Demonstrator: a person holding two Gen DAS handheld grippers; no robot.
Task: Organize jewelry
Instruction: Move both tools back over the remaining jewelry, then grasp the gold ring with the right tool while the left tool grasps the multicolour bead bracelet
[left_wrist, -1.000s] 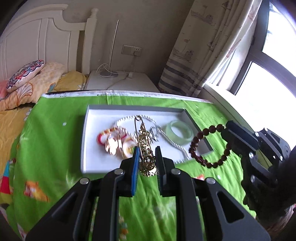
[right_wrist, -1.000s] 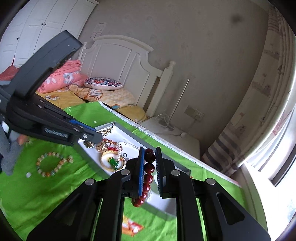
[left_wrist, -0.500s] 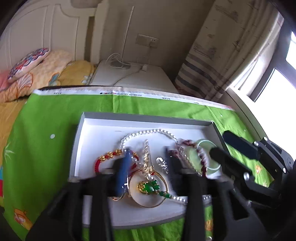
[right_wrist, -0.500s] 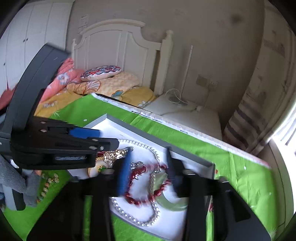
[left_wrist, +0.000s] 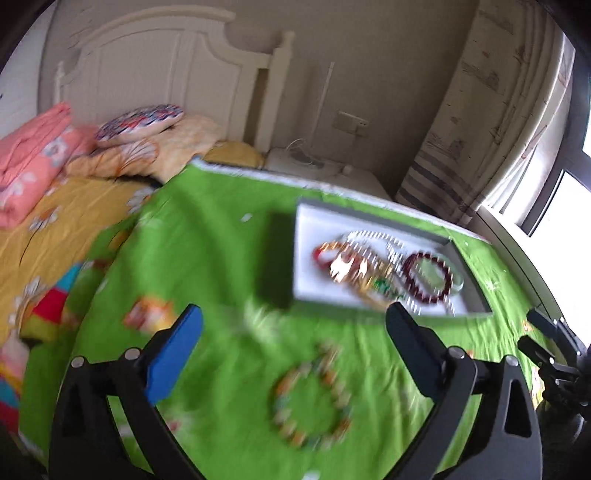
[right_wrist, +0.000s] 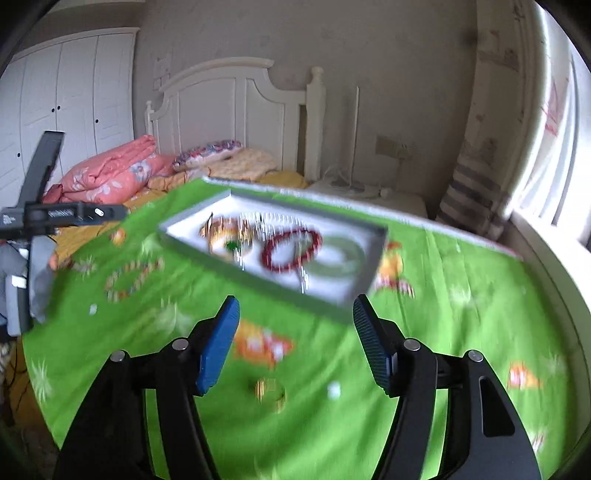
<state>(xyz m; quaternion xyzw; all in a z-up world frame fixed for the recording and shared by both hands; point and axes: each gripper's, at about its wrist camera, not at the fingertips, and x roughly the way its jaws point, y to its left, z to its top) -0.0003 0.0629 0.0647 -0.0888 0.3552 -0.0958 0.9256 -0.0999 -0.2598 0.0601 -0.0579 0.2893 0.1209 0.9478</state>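
Observation:
A white jewelry tray (left_wrist: 306, 236) (right_wrist: 364, 280) lies on the green cloth. In it lie a dark red bead bracelet (left_wrist: 428, 275) (right_wrist: 291, 249), a pale green bangle (right_wrist: 345, 254), a pearl necklace (left_wrist: 369, 236) and gold pieces (left_wrist: 349, 264). A multicolour bead bracelet (left_wrist: 314, 402) (right_wrist: 131, 278) lies on the cloth outside the tray. My left gripper (left_wrist: 291, 332) is open and empty just above that bracelet. My right gripper (right_wrist: 295, 317) is open and empty, short of the tray's near edge. A small gold ring (right_wrist: 271, 393) lies on the cloth below it.
The green cloth (left_wrist: 207, 258) covers a bed with a yellow sheet, a pink quilt (right_wrist: 110, 173) and pillows on the left. A white headboard (right_wrist: 236, 110), a bedside table (left_wrist: 332, 173) and a curtained window (right_wrist: 546, 147) stand behind. Both views are motion-blurred.
Both grippers opened and drew back from the tray. The dark red bracelet and the gold piece they held now lie in the tray. The left gripper swung left over the multicolour bracelet.

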